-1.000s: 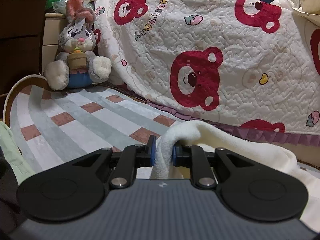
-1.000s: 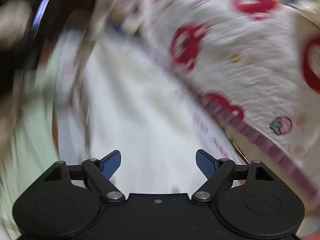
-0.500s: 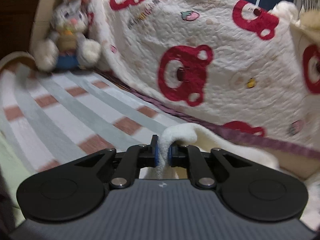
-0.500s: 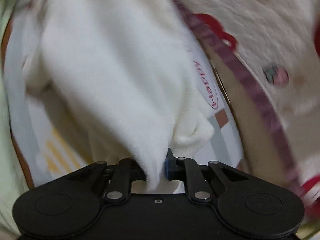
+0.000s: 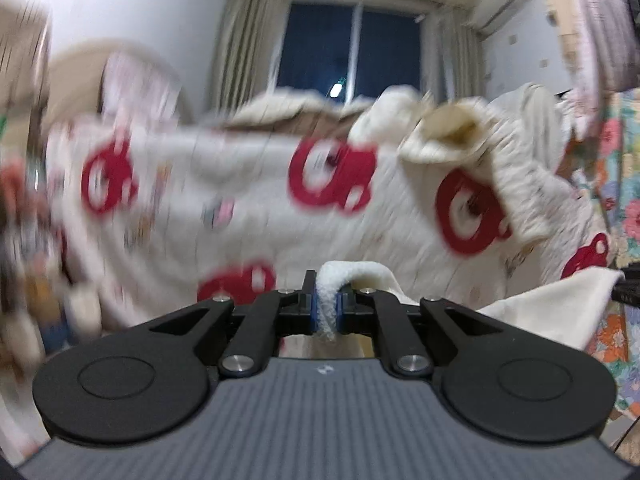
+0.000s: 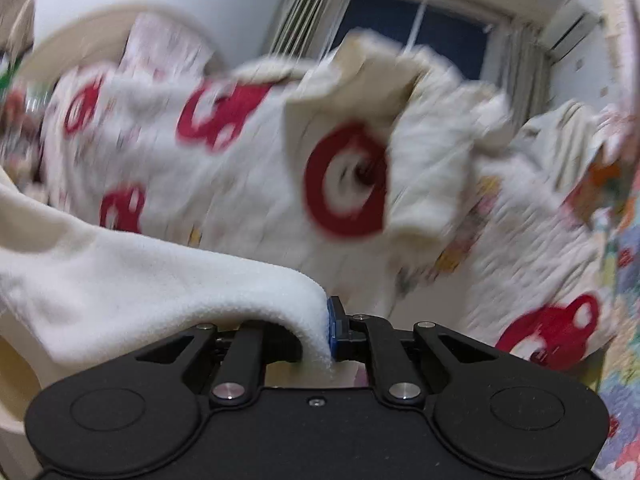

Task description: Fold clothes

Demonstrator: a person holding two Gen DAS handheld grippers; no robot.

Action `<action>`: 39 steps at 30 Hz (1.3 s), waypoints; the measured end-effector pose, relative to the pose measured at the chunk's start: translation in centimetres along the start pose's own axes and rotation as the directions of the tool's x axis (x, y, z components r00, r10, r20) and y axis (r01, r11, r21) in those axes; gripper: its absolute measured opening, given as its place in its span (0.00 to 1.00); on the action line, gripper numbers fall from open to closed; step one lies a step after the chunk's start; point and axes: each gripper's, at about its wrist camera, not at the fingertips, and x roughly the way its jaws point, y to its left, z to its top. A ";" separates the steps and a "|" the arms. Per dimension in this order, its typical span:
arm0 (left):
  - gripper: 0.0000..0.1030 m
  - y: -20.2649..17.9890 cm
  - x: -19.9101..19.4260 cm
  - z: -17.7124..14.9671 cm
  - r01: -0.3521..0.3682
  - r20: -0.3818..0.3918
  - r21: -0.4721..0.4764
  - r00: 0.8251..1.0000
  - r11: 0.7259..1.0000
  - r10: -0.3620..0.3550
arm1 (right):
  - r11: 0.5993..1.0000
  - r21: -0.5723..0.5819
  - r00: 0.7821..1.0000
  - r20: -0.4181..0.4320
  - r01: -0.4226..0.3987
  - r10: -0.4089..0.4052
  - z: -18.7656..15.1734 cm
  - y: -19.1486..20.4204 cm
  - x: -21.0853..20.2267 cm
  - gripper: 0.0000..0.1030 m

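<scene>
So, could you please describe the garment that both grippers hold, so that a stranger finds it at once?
Look in front of the big quilt with red bears under the dark window. The cream fleece garment hangs there, pinched by the left gripper and the right gripper. Unlike the printed quilt, it is plain and fluffy.

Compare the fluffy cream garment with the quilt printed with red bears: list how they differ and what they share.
The fluffy cream fleece garment is plain, while the white quilted blanket with red bear heads is patterned. The garment looks soft and fuzzy; the quilt looks stitched. The garment is pinched by the left gripper and the right gripper; the quilt lies draped in a heap behind, held by neither. Both are pale fabrics.
</scene>
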 end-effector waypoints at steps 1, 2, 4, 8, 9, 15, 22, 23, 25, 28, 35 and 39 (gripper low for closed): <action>0.08 -0.6 -0.7 1.3 0.002 0.022 0.026 1.000 1.000 -0.003 | 1.000 0.008 0.999 0.038 0.010 -0.010 0.9 -0.6 -1.1 0.12; 0.08 -1.1 -1.5 2.7 0.001 0.041 0.048 0.999 0.999 -0.003 | 1.000 0.007 0.997 0.071 0.015 -0.015 1.7 -1.0 -2.3 0.12; 0.08 -1.7 -2.7 4.7 0.003 0.066 0.063 0.998 0.998 -0.007 | 1.000 0.005 0.991 0.135 0.025 -0.025 3.2 -1.8 -4.5 0.12; 0.08 -2.6 -5.1 7.5 -0.019 0.127 0.091 0.992 0.996 0.007 | 1.000 0.003 0.976 0.218 0.031 -0.031 5.9 -3.9 -7.6 0.12; 0.08 -2.7 -5.7 7.9 -0.033 0.148 0.092 0.989 0.995 0.019 | 1.000 0.017 0.972 0.231 0.025 -0.028 6.4 -4.7 -8.1 0.12; 0.08 -4.2 -6.4 4.9 -0.080 0.216 0.083 0.974 0.993 0.061 | 0.996 0.088 0.969 0.249 -0.027 0.004 5.9 -7.9 -11.3 0.12; 0.08 -3.6 6.2 2.2 -0.103 0.040 0.089 0.994 0.991 0.099 | 0.998 0.056 0.999 0.029 -0.043 0.042 1.9 -7.9 -2.7 0.12; 0.08 -3.4 8.9 2.1 -0.128 0.026 0.086 0.992 0.988 0.126 | 0.998 0.061 1.000 0.006 -0.029 0.028 1.9 -7.8 -0.6 0.12; 0.09 -3.0 14.2 1.9 -0.173 -0.001 0.074 0.985 0.982 0.174 | 0.998 0.050 0.999 -0.029 0.032 -0.031 2.4 -7.3 4.5 0.13; 0.82 -0.7 19.2 -1.9 -0.090 -0.109 -0.109 0.991 0.990 0.079 | 1.000 0.016 0.988 -0.153 0.009 -0.006 2.3 -5.8 10.5 0.19; 0.85 0.4 18.8 -18.9 -0.068 -0.449 -0.207 0.893 0.976 -0.033 | 0.980 0.199 0.930 -0.355 -0.023 0.094 -8.1 -1.8 14.8 0.49; 0.85 0.3 16.1 -27.2 -0.035 -0.587 -0.251 0.800 0.967 -0.123 | 0.955 0.279 0.904 -0.376 -0.097 0.202 -14.8 0.9 14.3 0.49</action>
